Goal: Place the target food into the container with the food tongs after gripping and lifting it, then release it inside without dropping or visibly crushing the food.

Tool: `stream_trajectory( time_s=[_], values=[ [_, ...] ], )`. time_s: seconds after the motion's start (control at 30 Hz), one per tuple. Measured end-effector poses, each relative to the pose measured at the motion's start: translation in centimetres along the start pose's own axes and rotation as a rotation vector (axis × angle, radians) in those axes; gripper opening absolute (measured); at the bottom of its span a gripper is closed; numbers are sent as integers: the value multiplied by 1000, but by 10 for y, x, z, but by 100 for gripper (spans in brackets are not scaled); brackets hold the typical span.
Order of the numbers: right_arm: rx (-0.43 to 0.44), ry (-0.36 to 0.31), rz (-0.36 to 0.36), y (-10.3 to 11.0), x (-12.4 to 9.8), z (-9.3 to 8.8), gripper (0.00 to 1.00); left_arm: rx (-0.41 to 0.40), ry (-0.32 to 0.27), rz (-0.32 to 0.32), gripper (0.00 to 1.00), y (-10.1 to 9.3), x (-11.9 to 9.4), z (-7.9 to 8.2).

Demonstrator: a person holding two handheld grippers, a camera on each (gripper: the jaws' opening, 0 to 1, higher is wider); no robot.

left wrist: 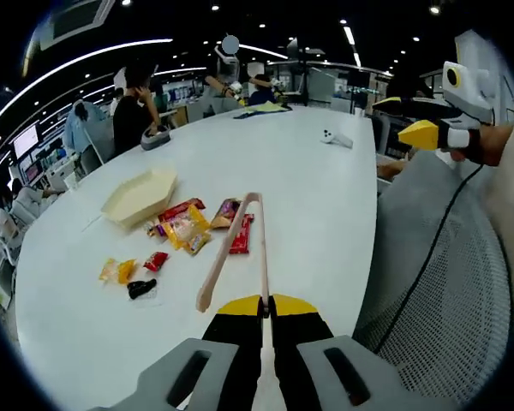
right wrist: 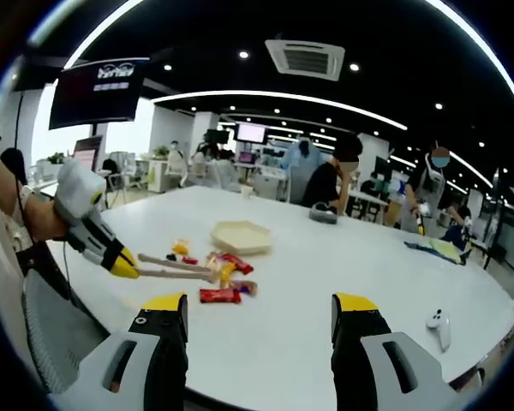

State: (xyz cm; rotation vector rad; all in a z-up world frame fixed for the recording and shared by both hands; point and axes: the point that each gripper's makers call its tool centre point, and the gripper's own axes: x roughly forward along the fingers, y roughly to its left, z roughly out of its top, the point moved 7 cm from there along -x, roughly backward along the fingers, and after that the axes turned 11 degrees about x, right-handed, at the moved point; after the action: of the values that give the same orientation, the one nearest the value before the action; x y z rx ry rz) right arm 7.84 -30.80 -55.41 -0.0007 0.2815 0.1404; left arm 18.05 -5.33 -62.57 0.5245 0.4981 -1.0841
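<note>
In the left gripper view, the left gripper [left wrist: 264,308] rises from 6 o'clock with its yellow-tipped jaws pressed together on the handle end of the wooden food tongs [left wrist: 236,248], whose two arms fan out toward 12 o'clock over the white table [left wrist: 325,205]. Under and beside the tong tips lies a loose cluster of wrapped snacks [left wrist: 193,224], red, yellow and orange, with a few more packets [left wrist: 135,276] scattered toward 9 o'clock, one of them dark. The pale yellow, shallow container [left wrist: 140,195] sits on the table just beyond the cluster, at about 10 o'clock from it, and looks empty. At 2 o'clock the right gripper [left wrist: 424,128] hangs in the air past the table edge, held by a hand [left wrist: 488,141]. In the right gripper view, the right gripper [right wrist: 259,312] has its jaws spread wide apart, holding nothing, and the tongs point at the snacks on the table.
</note>
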Motion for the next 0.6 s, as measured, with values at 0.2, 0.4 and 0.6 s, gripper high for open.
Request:
stream_trajectory(
  time_s=[0.2, 0.4, 0.6],
  values=[
    [5, 0, 19, 0, 3, 4, 68, -3, -42, -43, 0, 1, -12, 17],
    [8, -6, 46, -1, 7, 8, 68, 14, -81, -90, 0, 3, -23, 32],
    [85, -22, 70, -10, 12, 14, 68, 110, -71, -125, 0, -2, -28, 42]
  ],
)
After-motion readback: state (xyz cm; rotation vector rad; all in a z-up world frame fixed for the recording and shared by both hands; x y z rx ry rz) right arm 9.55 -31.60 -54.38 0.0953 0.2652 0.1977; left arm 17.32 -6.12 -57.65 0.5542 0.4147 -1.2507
